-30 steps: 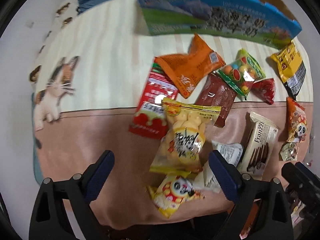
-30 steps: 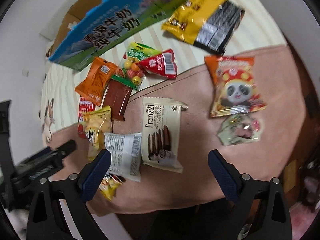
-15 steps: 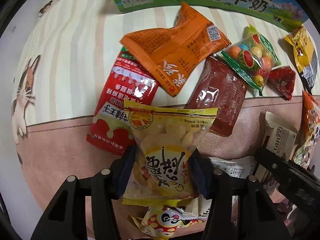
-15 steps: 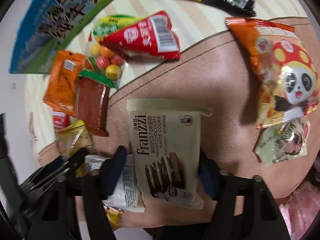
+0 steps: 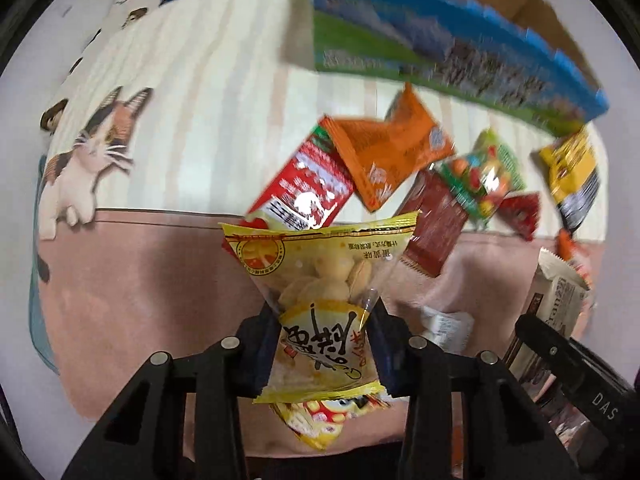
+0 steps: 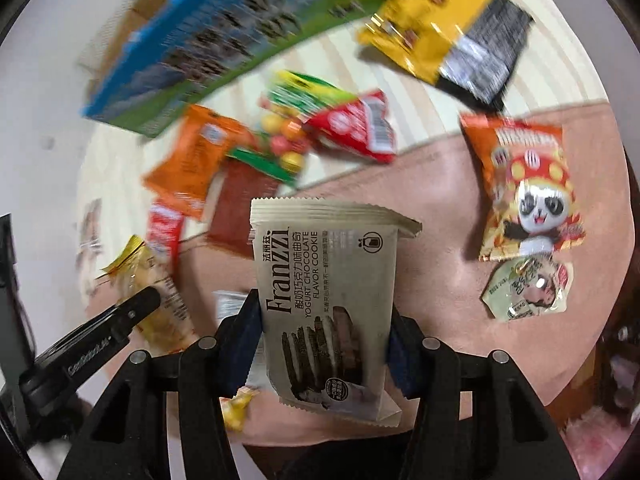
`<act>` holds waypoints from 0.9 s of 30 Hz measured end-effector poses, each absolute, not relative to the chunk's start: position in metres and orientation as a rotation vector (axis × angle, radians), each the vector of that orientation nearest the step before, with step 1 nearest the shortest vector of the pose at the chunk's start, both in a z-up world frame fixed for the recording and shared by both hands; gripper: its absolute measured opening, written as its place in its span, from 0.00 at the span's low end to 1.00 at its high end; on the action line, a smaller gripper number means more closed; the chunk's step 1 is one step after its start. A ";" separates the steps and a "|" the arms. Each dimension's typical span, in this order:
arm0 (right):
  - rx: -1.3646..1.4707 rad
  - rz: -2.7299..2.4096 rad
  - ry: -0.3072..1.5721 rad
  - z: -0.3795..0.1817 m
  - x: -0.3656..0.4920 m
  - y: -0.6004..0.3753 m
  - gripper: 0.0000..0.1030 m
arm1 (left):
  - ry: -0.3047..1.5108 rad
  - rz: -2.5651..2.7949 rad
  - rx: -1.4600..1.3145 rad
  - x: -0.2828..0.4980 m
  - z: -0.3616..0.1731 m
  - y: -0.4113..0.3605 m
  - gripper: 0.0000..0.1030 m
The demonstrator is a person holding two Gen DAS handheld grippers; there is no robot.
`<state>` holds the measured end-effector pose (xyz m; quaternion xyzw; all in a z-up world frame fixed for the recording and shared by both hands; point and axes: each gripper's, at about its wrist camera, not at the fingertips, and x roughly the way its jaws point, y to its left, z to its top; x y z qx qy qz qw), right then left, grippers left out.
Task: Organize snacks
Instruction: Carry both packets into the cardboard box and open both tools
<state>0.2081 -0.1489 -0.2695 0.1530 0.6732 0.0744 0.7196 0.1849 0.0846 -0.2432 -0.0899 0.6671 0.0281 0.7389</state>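
Pads of the left gripper (image 5: 324, 350) pinch the lower half of a yellow biscuit bag (image 5: 320, 300), whose sides are squeezed in between them while its sealed top edge fans out wide above; the jaws have just been closing onto it. The bag hangs clear of the pink cloth (image 5: 140, 280), and a small yellow panda packet (image 5: 316, 420) lies just below it. To the left of this gripper the cloth is bare right out to the printed cat (image 5: 88, 156) at the striped cream cloth (image 5: 200, 100) border. Right of the bag, snacks crowd together: a red packet (image 5: 308, 184), an orange packet (image 5: 384, 148) overlapping it, a dark red-brown packet (image 5: 432, 224), and a green candy bag (image 5: 480, 172). Behind them stands the blue and green milk carton box (image 5: 440, 52), its brown flaps open along the far edge. The right gripper (image 6: 326, 344) likewise clamps a beige Franzzi cookie pack (image 6: 324, 300) by its long sides, its jaws having just been closing on it, the serrated top edge pointing away. To its right lies open pink cloth, then an orange panda bag (image 6: 528, 188) with a pale green packet (image 6: 524, 288) touching its lower edge. A yellow and black bag (image 6: 448, 28) sits near the far edge on the stripes.
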 end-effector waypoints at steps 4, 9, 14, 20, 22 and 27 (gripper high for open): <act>0.324 0.271 1.443 -0.236 0.226 -0.147 0.56 | 1.404 0.059 -0.282 0.188 -0.193 0.101 0.37; 0.325 0.380 1.388 -0.184 0.271 -0.154 0.56 | 1.346 0.005 -0.356 0.221 -0.140 0.084 0.37; 0.312 0.443 1.324 -0.144 0.326 -0.161 0.56 | 1.299 -0.046 -0.365 0.292 -0.113 0.059 0.37; 0.275 0.430 1.315 -0.142 0.429 -0.158 0.56 | 1.317 -0.042 -0.372 0.408 -0.132 0.037 0.37; 0.247 0.420 1.329 -0.152 0.462 -0.153 0.56 | 1.351 -0.032 -0.385 0.443 -0.146 0.039 0.37; 0.239 0.395 1.425 -0.198 0.539 -0.140 0.56 | 1.452 -0.020 -0.378 0.517 -0.192 0.042 0.37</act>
